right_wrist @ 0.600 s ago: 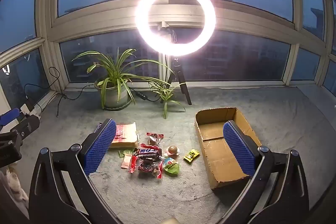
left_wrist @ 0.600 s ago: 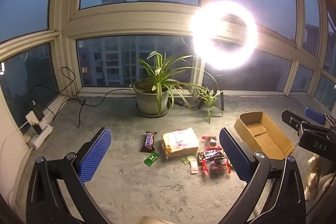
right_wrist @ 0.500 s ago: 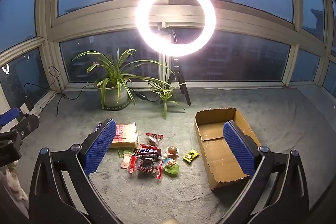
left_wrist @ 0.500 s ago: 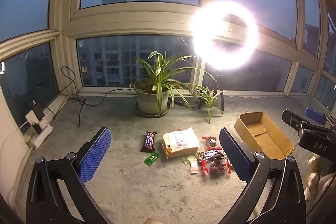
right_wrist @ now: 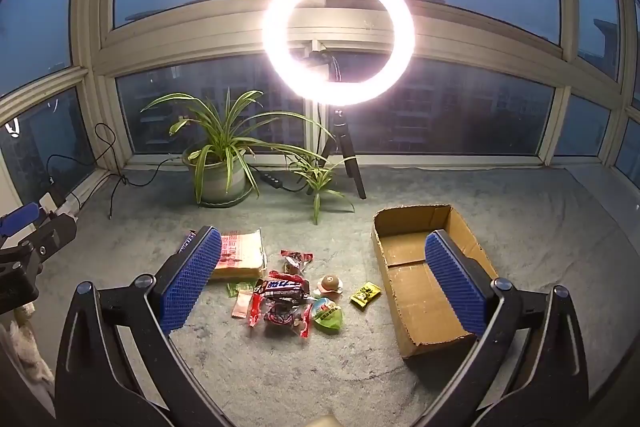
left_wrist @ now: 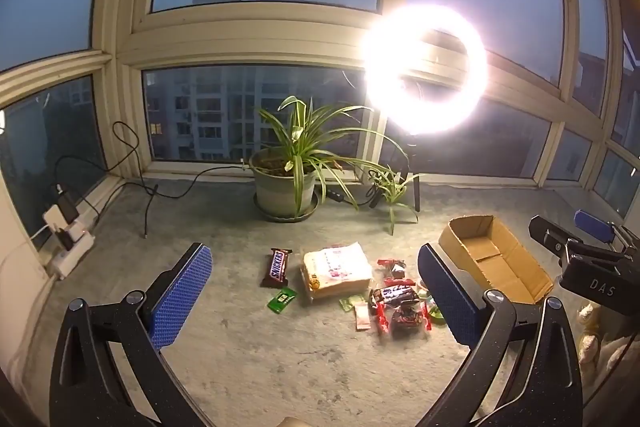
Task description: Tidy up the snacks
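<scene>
Snacks lie in a loose pile on the grey floor: a Snickers bar (left_wrist: 276,267), a flat pale packet (left_wrist: 336,269) (right_wrist: 240,255), a small green sachet (left_wrist: 282,299), a dark bar (right_wrist: 284,287), red-wrapped snacks (right_wrist: 280,315), a green cup snack (right_wrist: 328,313) and a yellow sachet (right_wrist: 365,295). An open, empty cardboard box (right_wrist: 424,271) (left_wrist: 494,259) lies right of the pile. My left gripper (left_wrist: 316,295) is open and empty, held above the floor before the snacks. My right gripper (right_wrist: 320,283) is open and empty, above the pile and the box.
A potted spider plant (left_wrist: 286,183) and a small plantlet (left_wrist: 394,187) stand by the window. A lit ring light on a tripod (right_wrist: 338,35) stands behind the box. A power strip with cables (left_wrist: 66,231) lies at the far left wall.
</scene>
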A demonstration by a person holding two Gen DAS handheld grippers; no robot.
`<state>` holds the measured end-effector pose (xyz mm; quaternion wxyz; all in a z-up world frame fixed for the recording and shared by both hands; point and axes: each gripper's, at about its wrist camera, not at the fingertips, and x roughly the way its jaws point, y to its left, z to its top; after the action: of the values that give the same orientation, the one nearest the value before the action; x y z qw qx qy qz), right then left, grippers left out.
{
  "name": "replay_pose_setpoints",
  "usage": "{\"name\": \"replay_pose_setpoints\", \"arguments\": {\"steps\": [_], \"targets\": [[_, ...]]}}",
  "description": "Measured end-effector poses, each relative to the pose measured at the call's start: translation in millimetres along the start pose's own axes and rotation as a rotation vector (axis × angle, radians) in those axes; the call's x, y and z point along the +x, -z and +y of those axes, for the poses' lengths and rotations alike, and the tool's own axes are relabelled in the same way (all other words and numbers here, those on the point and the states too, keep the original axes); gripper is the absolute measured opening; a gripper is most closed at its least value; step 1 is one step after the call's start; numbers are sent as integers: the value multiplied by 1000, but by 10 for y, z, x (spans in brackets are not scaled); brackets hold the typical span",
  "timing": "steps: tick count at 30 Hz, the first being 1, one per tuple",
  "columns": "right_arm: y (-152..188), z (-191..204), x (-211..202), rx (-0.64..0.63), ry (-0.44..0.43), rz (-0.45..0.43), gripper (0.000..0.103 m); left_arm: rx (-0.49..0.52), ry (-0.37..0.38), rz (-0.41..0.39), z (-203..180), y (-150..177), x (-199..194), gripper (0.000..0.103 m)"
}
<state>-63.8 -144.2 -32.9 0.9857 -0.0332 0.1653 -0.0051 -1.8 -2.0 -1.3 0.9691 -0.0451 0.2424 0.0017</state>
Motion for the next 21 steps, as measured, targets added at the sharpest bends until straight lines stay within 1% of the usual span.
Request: {"name": "replay_pose_setpoints", "arguments": {"steps": [6, 10, 21], "targets": [[-37, -3, 4, -2, 0, 2, 103, -5, 2, 4, 10, -11, 2, 102], [34, 48, -26, -4, -3, 5, 103, -8, 4, 6, 3, -5, 2, 102], [47, 59, -16, -4, -2, 7, 103, -12, 12, 11, 13, -12, -4, 102]]}}
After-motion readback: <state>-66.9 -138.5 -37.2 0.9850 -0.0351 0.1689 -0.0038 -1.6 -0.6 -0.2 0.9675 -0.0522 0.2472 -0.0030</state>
